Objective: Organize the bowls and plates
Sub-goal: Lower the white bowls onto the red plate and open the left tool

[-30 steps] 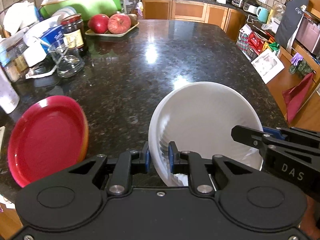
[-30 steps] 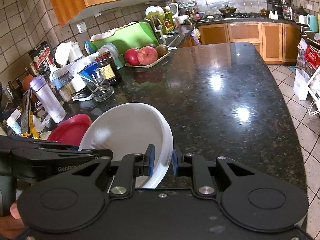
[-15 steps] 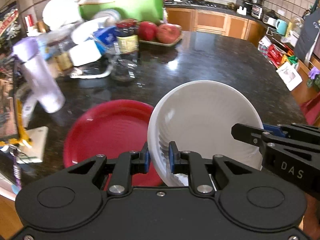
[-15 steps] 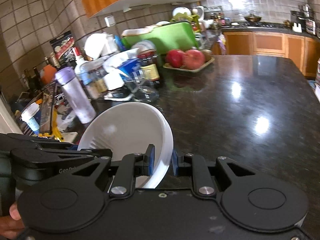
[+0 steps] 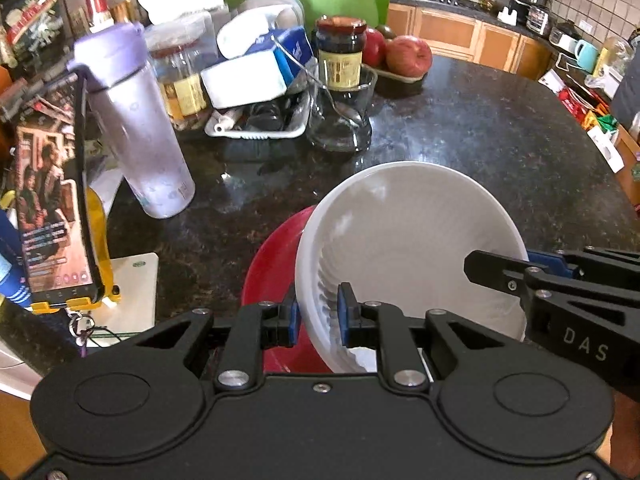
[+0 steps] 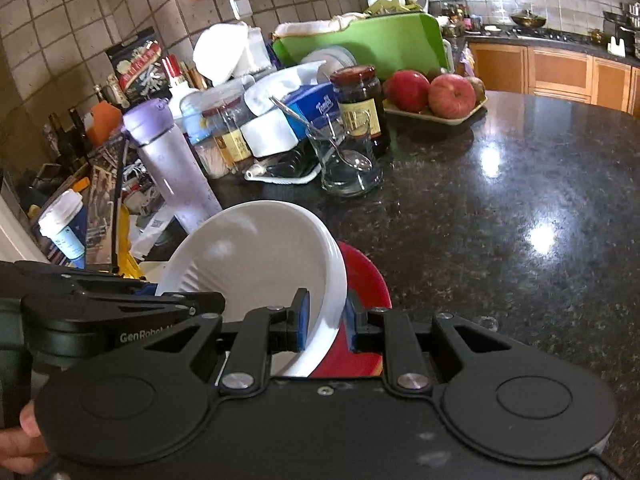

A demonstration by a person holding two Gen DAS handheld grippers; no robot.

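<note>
Both grippers hold one white ribbed bowl (image 5: 404, 240) above the dark granite counter. My left gripper (image 5: 318, 318) is shut on the bowl's left rim, its blue pads pinching the wall. My right gripper (image 6: 325, 322) is shut on the opposite rim of the white bowl (image 6: 252, 256); it shows in the left wrist view as a black arm (image 5: 560, 292) at the right. A red plate (image 5: 276, 276) lies on the counter directly under the bowl, mostly covered by it; its edge (image 6: 366, 276) peeks out in the right wrist view.
Clutter crowds the counter's left and back: a purple water bottle (image 5: 136, 132), a phone on a yellow stand (image 5: 52, 208), a glass with a spoon (image 5: 340, 116), a dark jar (image 5: 342, 54), a tissue box, a tray of apples (image 5: 404, 58) and a green cutting board (image 6: 360, 40). The granite counter (image 6: 520, 216) stretches right.
Both grippers carried the white bowl leftward across the counter. The red plate, earlier off to the left, now lies beneath the bowl, and the bottle and phone came into view.
</note>
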